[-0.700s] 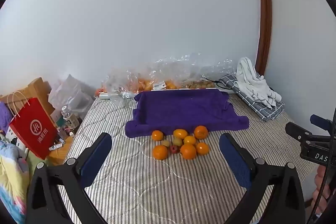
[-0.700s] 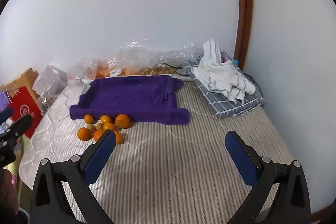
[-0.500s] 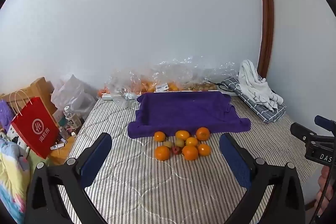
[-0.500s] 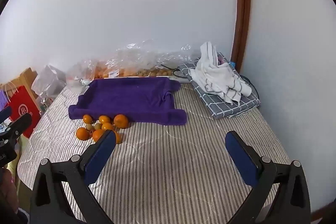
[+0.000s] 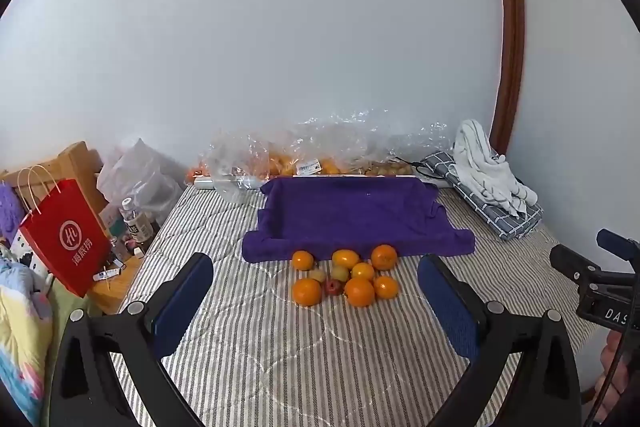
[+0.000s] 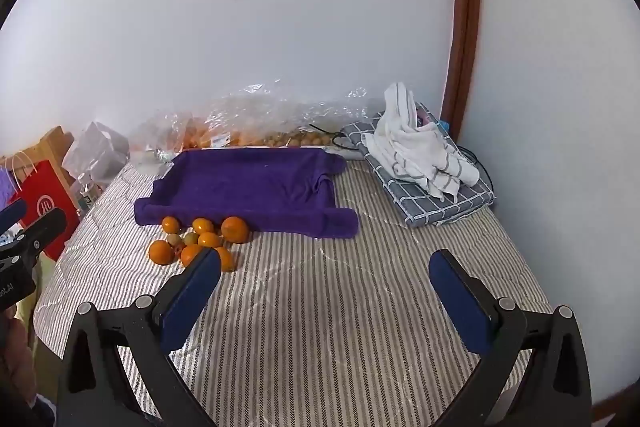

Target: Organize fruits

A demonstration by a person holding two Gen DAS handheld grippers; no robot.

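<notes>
Both views pulling back and tilting upward since earlier frames; fruit cluster [image 5: 346,277] sitting lower, smaller. Left tongs [image 5: 316,301] and right tongs [image 6: 324,291] hanging spread wide, gripping nothing, blue padded faces showing. Round glossy oranges lying on striped quilted bed [image 5: 280,355], touching 6 o'clock edge of plush purple towel tray [image 5: 352,211]. Crinkled clear plastic bags [image 5: 320,151] resting at tray's 12 o'clock.

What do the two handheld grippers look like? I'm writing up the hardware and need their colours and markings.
Both the left gripper and the right gripper have black frames with silver screw heads and jaws lined with dark blue pads. The right gripper's body, seen from the left wrist view, carries white lettering starting "DAS" and a thin black cable.
</notes>
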